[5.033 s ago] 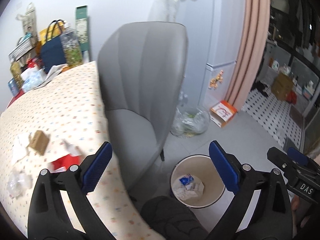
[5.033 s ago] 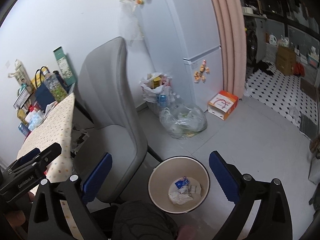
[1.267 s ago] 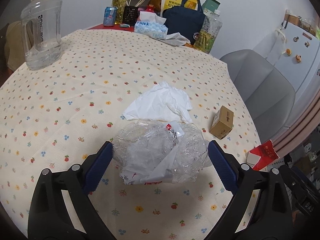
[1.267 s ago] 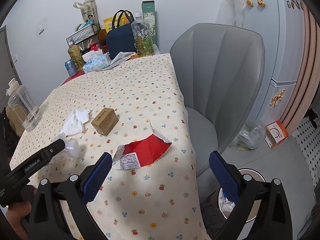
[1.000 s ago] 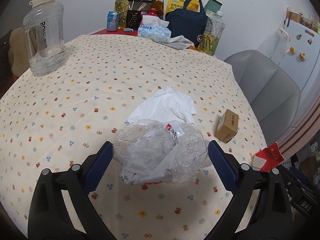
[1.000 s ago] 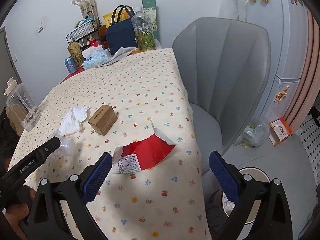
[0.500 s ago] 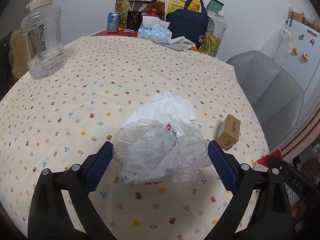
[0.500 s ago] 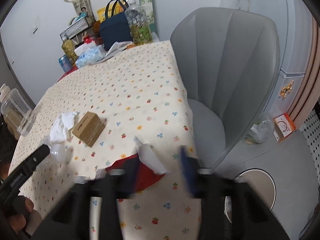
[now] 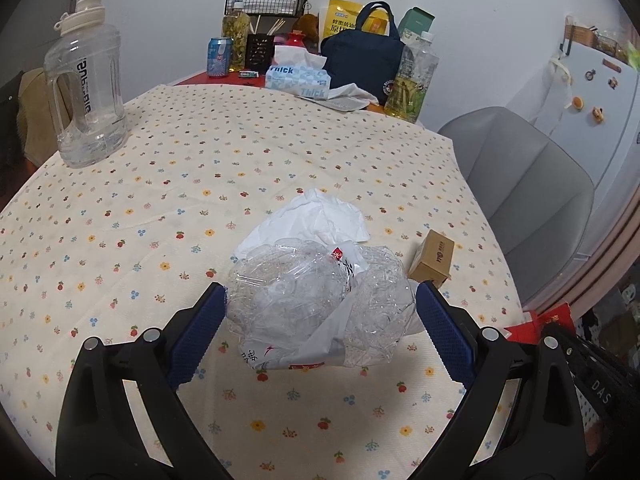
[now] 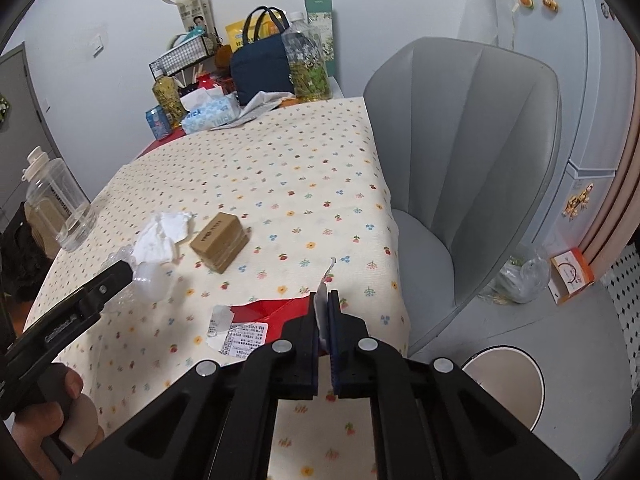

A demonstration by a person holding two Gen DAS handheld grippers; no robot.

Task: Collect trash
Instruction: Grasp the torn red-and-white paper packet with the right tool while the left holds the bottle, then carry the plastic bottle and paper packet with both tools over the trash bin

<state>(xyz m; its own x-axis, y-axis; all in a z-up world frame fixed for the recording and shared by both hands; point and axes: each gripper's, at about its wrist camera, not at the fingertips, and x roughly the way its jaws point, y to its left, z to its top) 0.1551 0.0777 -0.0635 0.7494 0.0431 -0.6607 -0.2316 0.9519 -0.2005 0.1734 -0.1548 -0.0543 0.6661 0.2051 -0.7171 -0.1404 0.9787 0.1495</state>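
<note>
I read the right gripper (image 10: 323, 312) as closed: its jaws are pinched together on a torn edge of the red wrapper (image 10: 276, 316), which lies flat at the near right edge of the counter (image 10: 280, 184). A white printed label on the wrapper faces up at 9 o'clock from the jaws.

I read the left gripper (image 9: 320, 320) as wide open. Its blue pads (image 9: 440, 336) stand on either side of the crumpled clear plastic bag (image 9: 316, 304); the left pad sits at the bag's edge, but I cannot tell whether either pad presses on it. The bag rests on the counter.

Remaining trash, referenced from the clear plastic bag in the left wrist view:
- Crumpled white tissue (image 9: 316, 216) at 12 o'clock, touching the bag's far side.
- Small brown box (image 9: 434, 258) at 2 o'clock, just beside the bag.

In the right wrist view, the small brown box lies at 11 o'clock from the right jaws, with the tissue just beside it at its 9 o'clock.

The waste bin (image 10: 506, 384) stands on the floor at 4 o'clock from the right jaws, beside the grey chair (image 10: 460, 152).

A large clear water jug (image 9: 86, 100) stands at the counter's far left. A tissue box (image 9: 298, 80), a navy bag (image 9: 362, 60) and bottles occupy the far edge.
</note>
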